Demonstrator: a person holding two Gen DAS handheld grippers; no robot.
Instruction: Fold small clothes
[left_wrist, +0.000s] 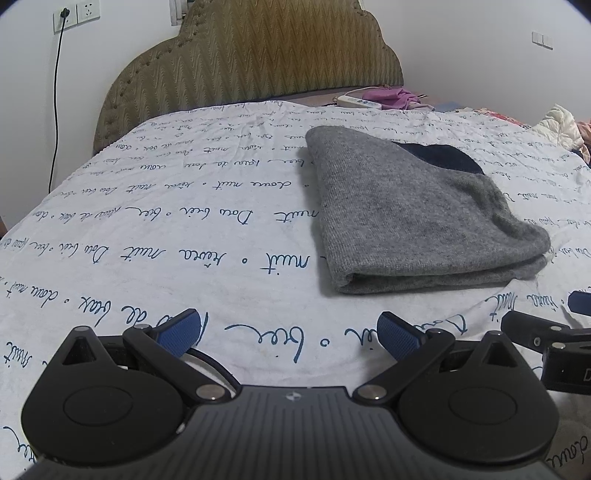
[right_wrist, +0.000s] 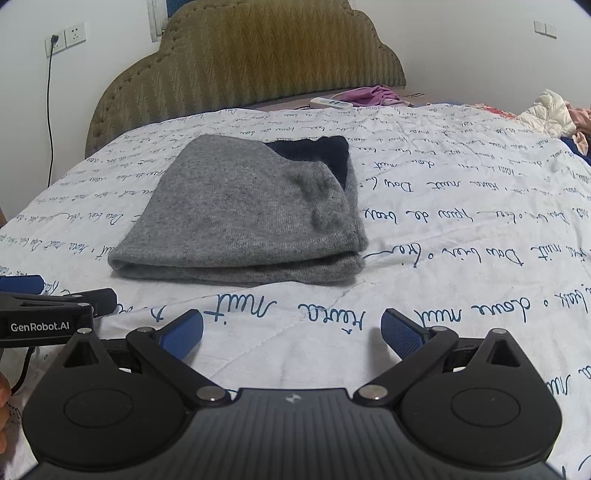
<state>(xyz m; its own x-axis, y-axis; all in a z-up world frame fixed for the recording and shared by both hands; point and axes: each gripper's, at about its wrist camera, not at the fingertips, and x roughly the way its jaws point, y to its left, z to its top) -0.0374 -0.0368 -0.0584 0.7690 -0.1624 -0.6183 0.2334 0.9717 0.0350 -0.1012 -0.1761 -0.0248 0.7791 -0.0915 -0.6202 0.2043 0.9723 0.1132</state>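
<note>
A grey knit garment (left_wrist: 413, 214) lies folded flat on the white bedspread, with a dark navy part (left_wrist: 443, 157) showing at its far edge. It also shows in the right wrist view (right_wrist: 243, 214). My left gripper (left_wrist: 290, 334) is open and empty, low over the bedspread, in front of and left of the garment. My right gripper (right_wrist: 291, 332) is open and empty, just in front of the garment's near fold. The right gripper shows at the right edge of the left wrist view (left_wrist: 546, 336). The left gripper shows at the left edge of the right wrist view (right_wrist: 48, 306).
The white bedspread (left_wrist: 166, 229) with blue script covers the bed. A padded olive headboard (left_wrist: 258, 62) stands behind. A white power strip (left_wrist: 356, 100), purple cloth (left_wrist: 393, 96) and a white jacket (right_wrist: 546, 114) lie at the far right. A cable (left_wrist: 56, 110) hangs from a wall socket.
</note>
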